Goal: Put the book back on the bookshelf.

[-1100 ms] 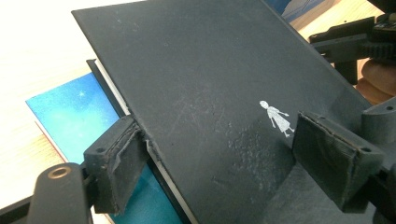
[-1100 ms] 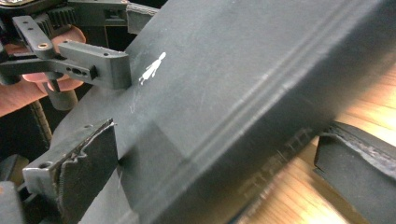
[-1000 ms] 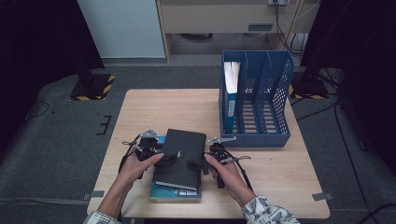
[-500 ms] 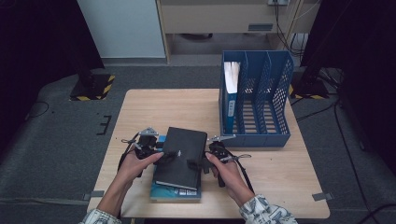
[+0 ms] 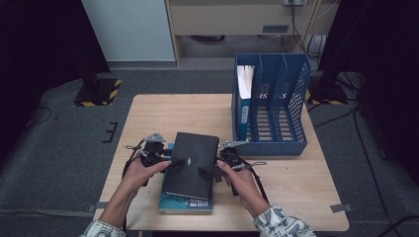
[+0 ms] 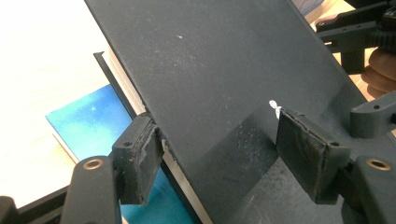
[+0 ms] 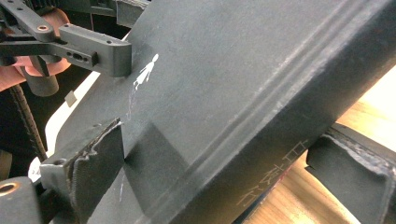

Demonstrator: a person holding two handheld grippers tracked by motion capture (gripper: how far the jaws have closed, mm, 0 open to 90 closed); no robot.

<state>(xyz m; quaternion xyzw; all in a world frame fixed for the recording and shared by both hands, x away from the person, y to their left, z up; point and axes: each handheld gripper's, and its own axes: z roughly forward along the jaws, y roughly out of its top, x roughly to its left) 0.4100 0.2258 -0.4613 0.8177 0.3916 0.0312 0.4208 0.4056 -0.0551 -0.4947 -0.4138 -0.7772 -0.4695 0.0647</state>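
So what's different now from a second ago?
Not much. Both grippers' jaws have just been closing a little, the left gripper more than the right gripper, each with an edge of the black book between them. The book, the blue book under it and the blue file rack stayed put.

The black book [image 5: 191,164] covers most of the blue book [image 5: 185,202] under it. Small pale lettering on the black book's spine [image 7: 271,179] is too faint to read. The person's forearms are cut off at the high view's lower edge.
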